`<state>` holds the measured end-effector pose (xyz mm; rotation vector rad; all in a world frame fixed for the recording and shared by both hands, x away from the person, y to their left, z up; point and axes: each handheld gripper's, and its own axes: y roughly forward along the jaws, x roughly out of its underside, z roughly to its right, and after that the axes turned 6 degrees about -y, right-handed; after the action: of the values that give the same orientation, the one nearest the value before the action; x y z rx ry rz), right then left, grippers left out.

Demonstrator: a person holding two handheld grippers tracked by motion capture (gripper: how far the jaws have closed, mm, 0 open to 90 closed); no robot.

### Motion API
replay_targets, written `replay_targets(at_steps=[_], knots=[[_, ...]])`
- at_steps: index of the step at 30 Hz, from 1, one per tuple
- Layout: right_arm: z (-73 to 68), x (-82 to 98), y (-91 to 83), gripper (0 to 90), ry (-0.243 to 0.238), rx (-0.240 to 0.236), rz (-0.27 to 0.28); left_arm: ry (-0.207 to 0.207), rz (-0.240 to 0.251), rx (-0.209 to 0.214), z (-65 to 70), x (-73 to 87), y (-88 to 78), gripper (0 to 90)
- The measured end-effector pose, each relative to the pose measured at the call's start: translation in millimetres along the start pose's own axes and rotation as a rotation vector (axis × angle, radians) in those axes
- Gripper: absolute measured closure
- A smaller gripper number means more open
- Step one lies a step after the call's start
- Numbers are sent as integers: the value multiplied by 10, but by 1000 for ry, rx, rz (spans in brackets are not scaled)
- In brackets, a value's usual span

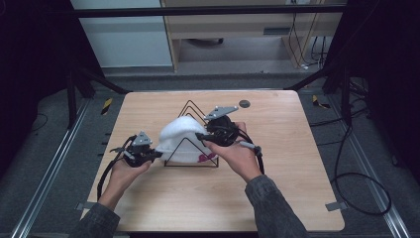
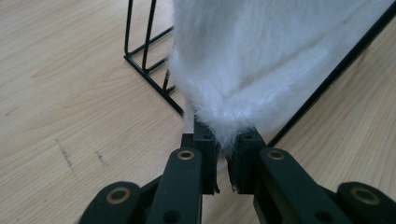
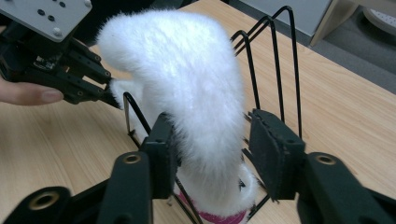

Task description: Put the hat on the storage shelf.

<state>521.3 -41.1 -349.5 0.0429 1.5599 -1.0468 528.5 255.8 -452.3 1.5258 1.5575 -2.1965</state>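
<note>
From the high view, you have a white fluffy hat draped over a black wire rack near the middle of the wooden table; its lower edge carries a dark red mark, too small to read as writing. Your left gripper meets the hat's left edge, and your right gripper sits at its right side, against the rack's wires. A small dark round disc lies on the table beyond the rack, well apart from both. Yellow-and-black striped markers lie on the floor left and right of the table, and cables trail on the right. From the left gripper view, your left gripper is pressed together on the hat's furry hem, pinching it just above the tabletop; the rack's base wires run behind and beside the fur, a detail that view alone gives. From the right gripper view, your right gripper stands spread, the hat between the jaws, the left pad against the fur, the right one clear of it. The rack's upright loops stand close to the right jaw. A pink band shows at the hat's bottom; no lettering legible.
</note>
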Motion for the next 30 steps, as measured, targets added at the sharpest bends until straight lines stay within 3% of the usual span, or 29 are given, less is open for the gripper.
replay_targets(at_steps=[4, 6, 8, 10, 12, 15, 17, 19, 21, 24, 27, 30], knots=[[-17, -4, -16, 448, -4, 6, 0, -18, 3, 0, 4, 9, -39, 798], [-31, -19, -10, 401, -13, 0, -12, 12, -6, -24, 20, -3, -49, 765], [-38, -40, -14, 354, -21, 4, -21, -9, 6, -26, 20, 1, -87, 713], [-45, -41, -18, 314, -11, -3, -18, -6, 9, -28, 34, -3, -113, 645], [-56, -60, -24, 256, -32, 8, -29, 17, 17, -61, 52, -23, -163, 521], [-79, -60, -58, 208, -18, 15, -17, -34, 35, -24, 47, -19, -232, 375], [-102, -56, -69, 191, -17, 12, -10, -14, 32, -24, 70, -23, -243, 292], [-113, -64, -84, 154, -27, 18, -19, -37, 39, -20, 88, -27, -271, 222], [-104, -76, -97, 138, -19, 3, -16, -29, 49, -13, 103, -39, -283, 162], [-82, -93, -141, 118, -29, 13, -1, -50, 65, -28, 88, -49, -325, 106], [-68, -58, -155, 98, -39, 6, -8, -36, 76, -21, 74, -47, -356, 74], [-78, -9, -200, 91, -44, 16, 0, -65, 96, -25, 66, -30, -413, 74]])
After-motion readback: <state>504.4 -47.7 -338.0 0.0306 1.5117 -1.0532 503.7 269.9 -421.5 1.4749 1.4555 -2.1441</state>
